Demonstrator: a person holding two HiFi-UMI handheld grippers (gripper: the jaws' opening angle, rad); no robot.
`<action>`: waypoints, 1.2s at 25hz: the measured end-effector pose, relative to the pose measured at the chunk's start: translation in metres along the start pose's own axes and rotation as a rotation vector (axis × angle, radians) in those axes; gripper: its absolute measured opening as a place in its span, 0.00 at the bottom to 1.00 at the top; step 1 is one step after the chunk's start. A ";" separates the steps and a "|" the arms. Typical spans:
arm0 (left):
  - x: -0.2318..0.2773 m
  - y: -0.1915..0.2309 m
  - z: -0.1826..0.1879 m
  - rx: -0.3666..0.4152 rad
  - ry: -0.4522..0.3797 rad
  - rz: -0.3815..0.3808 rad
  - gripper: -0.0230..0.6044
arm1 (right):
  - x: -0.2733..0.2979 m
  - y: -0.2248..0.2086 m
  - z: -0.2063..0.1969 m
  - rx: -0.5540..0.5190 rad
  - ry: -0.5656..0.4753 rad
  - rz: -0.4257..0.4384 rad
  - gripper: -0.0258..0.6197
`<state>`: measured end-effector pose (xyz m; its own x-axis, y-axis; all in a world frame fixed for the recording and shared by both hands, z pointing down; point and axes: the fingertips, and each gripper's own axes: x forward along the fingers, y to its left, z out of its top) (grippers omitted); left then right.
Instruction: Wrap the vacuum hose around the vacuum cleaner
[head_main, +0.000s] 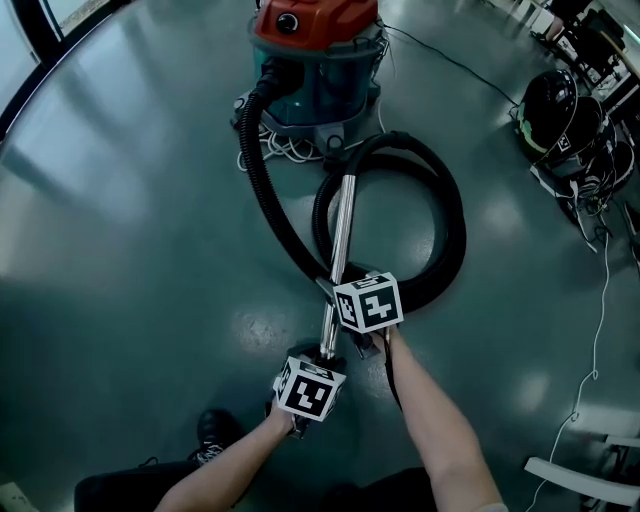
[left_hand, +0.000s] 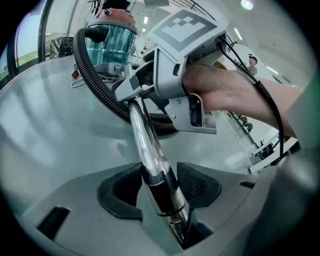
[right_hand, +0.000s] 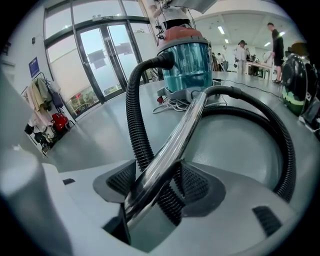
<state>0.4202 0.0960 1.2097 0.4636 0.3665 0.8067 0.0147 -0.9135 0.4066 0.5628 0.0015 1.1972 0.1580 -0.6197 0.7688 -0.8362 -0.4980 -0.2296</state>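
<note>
The vacuum cleaner (head_main: 315, 60), red lid over a teal body, stands on the floor at the top centre. Its black ribbed hose (head_main: 262, 190) runs from it toward me and curls in a loop (head_main: 450, 220) on the floor. The chrome wand tube (head_main: 342, 225) lies across that loop. My left gripper (head_main: 326, 352) is shut on the wand's near end, pads on the black collar (left_hand: 162, 185). My right gripper (head_main: 345, 290) sits further up, where wand (right_hand: 175, 140) and hose (right_hand: 137, 125) cross, and both pass between its pads, which touch them.
A coiled white power cord (head_main: 290, 150) lies beside the vacuum's base. Black helmets and gear (head_main: 560, 110) sit at the right, with a thin white cable (head_main: 600, 330) trailing down the floor. My shoe (head_main: 215, 430) is at the lower left. People (right_hand: 275, 35) stand far off; glass doors (right_hand: 100, 55) are at the left.
</note>
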 end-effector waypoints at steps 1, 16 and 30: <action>0.005 0.001 -0.002 -0.002 0.010 0.006 0.37 | 0.004 -0.002 -0.003 -0.001 0.006 0.001 0.48; 0.023 0.010 0.001 0.060 0.058 0.002 0.42 | 0.029 -0.027 -0.022 0.023 0.019 -0.010 0.47; 0.005 0.014 0.018 0.092 0.004 0.028 0.42 | 0.018 -0.033 -0.021 0.013 -0.028 0.002 0.47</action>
<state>0.4384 0.0819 1.2115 0.4617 0.3415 0.8187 0.0836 -0.9356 0.3431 0.5823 0.0196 1.2307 0.1714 -0.6376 0.7511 -0.8296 -0.5046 -0.2390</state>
